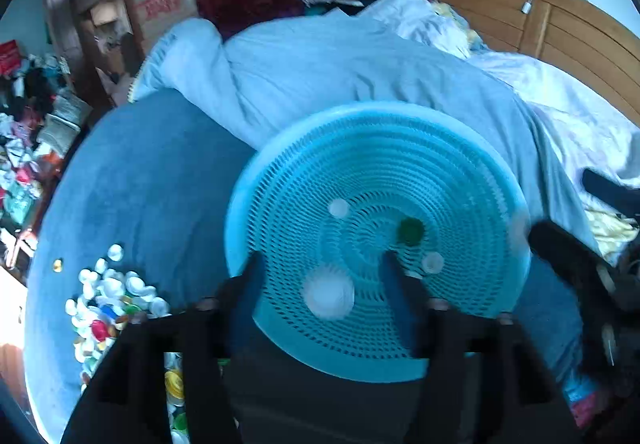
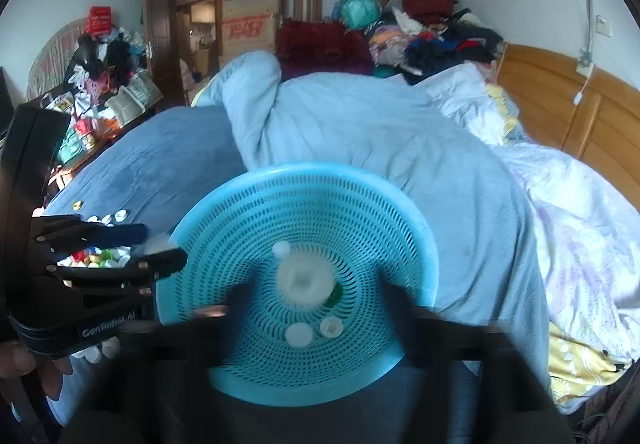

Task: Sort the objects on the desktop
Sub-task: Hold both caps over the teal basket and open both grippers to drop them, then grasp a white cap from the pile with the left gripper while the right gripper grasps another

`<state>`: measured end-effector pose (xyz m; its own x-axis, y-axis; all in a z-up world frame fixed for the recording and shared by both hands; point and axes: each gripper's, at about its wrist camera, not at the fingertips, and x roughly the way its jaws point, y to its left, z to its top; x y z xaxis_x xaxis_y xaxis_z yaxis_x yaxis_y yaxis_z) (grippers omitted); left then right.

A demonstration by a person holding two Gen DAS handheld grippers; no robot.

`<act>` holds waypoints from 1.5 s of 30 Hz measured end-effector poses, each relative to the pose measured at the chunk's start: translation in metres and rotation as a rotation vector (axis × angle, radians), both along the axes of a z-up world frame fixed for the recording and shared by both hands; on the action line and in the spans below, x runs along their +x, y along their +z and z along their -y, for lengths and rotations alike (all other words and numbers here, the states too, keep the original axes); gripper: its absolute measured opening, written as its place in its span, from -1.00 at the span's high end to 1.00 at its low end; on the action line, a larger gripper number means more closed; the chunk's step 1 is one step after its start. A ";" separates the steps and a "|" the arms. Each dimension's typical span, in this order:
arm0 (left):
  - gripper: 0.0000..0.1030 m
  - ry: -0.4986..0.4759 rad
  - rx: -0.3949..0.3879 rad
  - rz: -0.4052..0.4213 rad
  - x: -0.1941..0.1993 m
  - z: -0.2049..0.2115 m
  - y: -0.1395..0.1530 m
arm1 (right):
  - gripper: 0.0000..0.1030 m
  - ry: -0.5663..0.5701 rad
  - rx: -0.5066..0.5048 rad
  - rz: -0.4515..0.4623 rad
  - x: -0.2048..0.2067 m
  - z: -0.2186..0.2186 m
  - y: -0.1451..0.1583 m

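Observation:
A round turquoise mesh basket (image 1: pixel 360 112) (image 2: pixel 304 170) lies on the blue bed cover. On its bottom rest a green cap (image 1: pixel 410 230) (image 2: pixel 335 294) and a few white caps (image 1: pixel 339 207) (image 2: pixel 299 335). My left gripper (image 1: pixel 321 257) (image 2: pixel 162 244) hangs over the basket's left rim, open; a blurred white cap (image 1: pixel 328 294) shows between its fingers, touching neither. My right gripper (image 2: pixel 318 294) is open over the basket's middle, with a larger blurred white cap (image 2: pixel 306 278) loose in the gap. A pile of mixed bottle caps (image 1: pixel 108 296) (image 2: pixel 100 256) lies left of the basket.
A crumpled light-blue duvet (image 1: pixel 320 60) (image 2: pixel 360 116) rises right behind the basket. White bedding and a wooden headboard (image 2: pixel 580 112) are to the right. A cluttered table (image 2: pixel 100 100) stands at the left, with clothes piled at the back. A hand (image 2: pixel 20 360) grips the left tool.

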<state>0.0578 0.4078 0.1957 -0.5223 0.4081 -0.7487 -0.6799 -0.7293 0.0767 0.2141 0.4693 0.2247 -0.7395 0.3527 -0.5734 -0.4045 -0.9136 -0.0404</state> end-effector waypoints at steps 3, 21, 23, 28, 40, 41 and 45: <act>-0.14 0.009 0.017 0.011 -0.004 0.007 -0.001 | -0.88 0.013 0.005 -0.013 0.002 0.004 0.004; 0.06 0.333 0.119 0.181 -0.090 0.273 -0.139 | -0.87 0.258 -0.011 -0.016 0.001 0.093 -0.030; 0.02 0.381 0.104 0.181 -0.090 0.295 -0.142 | -0.87 0.278 -0.010 -0.011 -0.004 0.103 -0.032; -0.04 0.457 0.116 0.216 -0.078 0.355 -0.157 | -0.87 0.333 -0.014 0.011 -0.019 0.128 -0.043; -0.06 0.186 0.109 0.067 0.014 0.352 -0.130 | -0.86 0.483 -0.121 0.107 -0.030 0.190 -0.100; -0.06 0.170 0.112 0.069 0.014 0.344 -0.133 | -0.86 0.491 -0.124 0.115 -0.031 0.194 -0.104; -0.06 0.164 0.105 0.067 0.008 0.328 -0.150 | -0.86 0.499 -0.133 0.133 -0.033 0.196 -0.111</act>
